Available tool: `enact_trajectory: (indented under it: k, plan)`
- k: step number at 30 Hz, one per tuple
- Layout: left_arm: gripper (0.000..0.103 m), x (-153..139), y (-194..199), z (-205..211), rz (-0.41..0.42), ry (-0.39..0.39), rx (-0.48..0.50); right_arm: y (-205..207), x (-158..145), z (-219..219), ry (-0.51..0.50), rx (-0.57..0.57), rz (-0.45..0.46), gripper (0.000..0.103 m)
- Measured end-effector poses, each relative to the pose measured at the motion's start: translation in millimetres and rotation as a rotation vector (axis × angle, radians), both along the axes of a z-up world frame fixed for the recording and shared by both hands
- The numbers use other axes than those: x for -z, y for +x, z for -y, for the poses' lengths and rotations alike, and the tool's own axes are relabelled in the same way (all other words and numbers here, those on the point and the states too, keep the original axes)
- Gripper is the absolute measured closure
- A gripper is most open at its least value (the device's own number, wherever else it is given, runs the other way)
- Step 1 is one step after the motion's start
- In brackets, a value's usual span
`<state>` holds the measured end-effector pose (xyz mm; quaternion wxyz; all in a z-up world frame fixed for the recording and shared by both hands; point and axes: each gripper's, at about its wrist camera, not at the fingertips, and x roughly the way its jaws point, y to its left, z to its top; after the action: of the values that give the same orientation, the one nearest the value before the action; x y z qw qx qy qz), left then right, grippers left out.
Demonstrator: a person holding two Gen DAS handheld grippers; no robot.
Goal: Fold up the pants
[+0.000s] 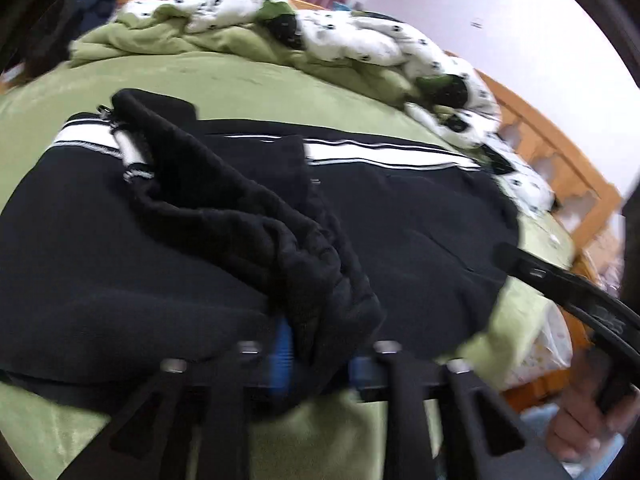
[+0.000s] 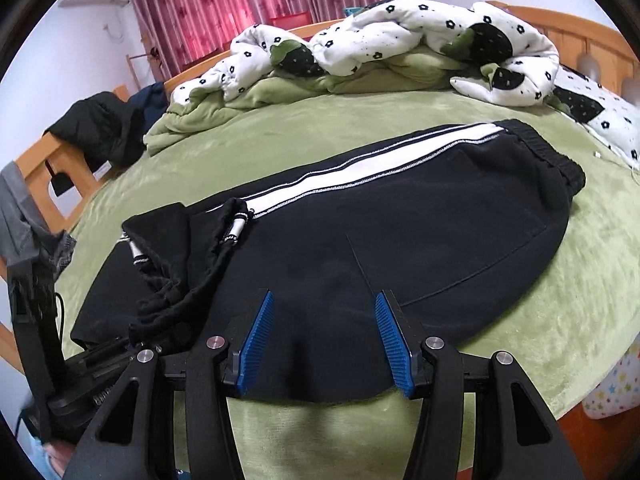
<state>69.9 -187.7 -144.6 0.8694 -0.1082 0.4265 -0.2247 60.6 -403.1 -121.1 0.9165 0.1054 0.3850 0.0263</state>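
Bedroom: green bedspread (image 2: 520, 272) over a wooden-framed bed, red curtains (image 2: 200, 4) behind, white floral quilt (image 2: 400, 36) bunched with a green blanket along the far edge. Dark jacket (image 2: 100, 128) draped over the wooden footboard at left.

Black pants (image 2: 380, 232) with white side stripe lie flat across the bedspread, waistband toward the right in the right wrist view.

Right gripper (image 2: 325, 340): jaws wide apart, blue ribbed pads (image 2: 258, 340) bare, nothing between them; tips hover over the near edge of the pants, contact unclear.

Left gripper (image 1: 320, 356): blurred; blue pads sit either side of a bunched black cuff end (image 1: 256, 216) of the pants, lifted and folded back over the flat fabric. Jaws narrow, apparently clamped on that cloth.

Striped cuff trim shows on the raised end. A patterned sheet (image 2: 608, 384) shows below the bedspread at right.
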Motion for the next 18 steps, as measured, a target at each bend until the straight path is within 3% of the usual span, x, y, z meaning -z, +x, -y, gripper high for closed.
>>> enact_trajectory:
  k: [2, 3, 6, 11, 18]
  plan:
    - [0.043, -8, -7, -10, -0.029, -0.051, 0.041, 1, 2, -3, 0.0, -0.017, -0.008, 0.05]
    - [0.042, -13, -13, -17, -0.018, -0.055, 0.036, 0, 4, -5, -0.003, -0.026, -0.01, 0.05]
    - [0.033, -25, -36, -48, 0.067, 0.002, -0.006, 0, 4, -14, -0.003, -0.062, -0.013, 0.05]
    - [0.032, -31, -53, -112, 0.112, 0.108, -0.171, 6, 3, -44, 0.079, -0.206, -0.031, 0.048]
    - [0.032, -18, -57, -173, 0.069, 0.127, -0.298, 21, 11, -92, 0.194, -0.279, -0.086, 0.042]
